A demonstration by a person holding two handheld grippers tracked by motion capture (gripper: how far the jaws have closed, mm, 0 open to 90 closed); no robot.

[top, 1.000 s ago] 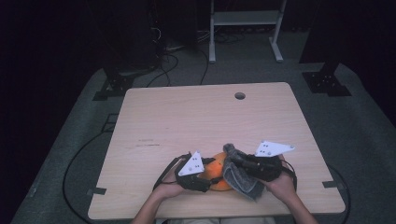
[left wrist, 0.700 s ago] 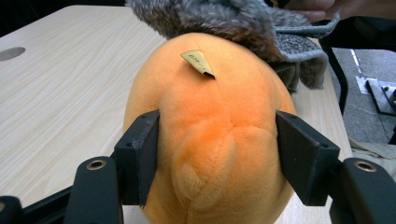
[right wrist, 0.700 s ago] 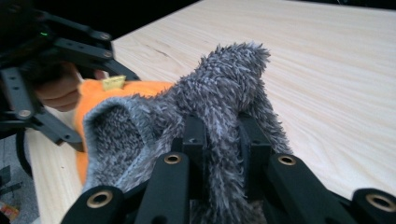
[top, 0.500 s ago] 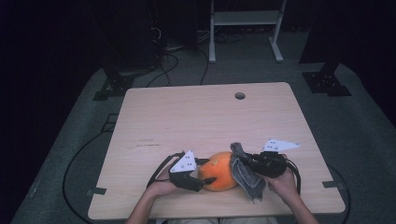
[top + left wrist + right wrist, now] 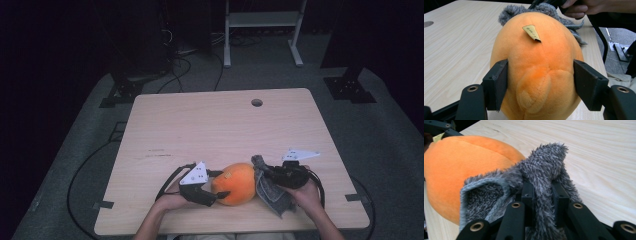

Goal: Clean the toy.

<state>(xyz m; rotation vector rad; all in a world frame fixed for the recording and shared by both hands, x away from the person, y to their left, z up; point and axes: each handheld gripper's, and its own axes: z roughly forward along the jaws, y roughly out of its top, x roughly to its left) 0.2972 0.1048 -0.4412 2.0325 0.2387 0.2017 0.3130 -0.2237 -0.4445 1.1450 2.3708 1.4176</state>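
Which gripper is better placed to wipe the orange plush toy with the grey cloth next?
Probably the right gripper: it pinches the grey cloth, which lies against the toy. The left gripper only straddles the toy's other end.

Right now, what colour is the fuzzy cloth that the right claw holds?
Grey, a mottled dark and light grey. The cloth shows best in the right gripper view, pinched in the right claw.

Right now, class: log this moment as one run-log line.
left gripper: jaws just opening, astride orange plush | right gripper: shut on grey sock beside plush | table
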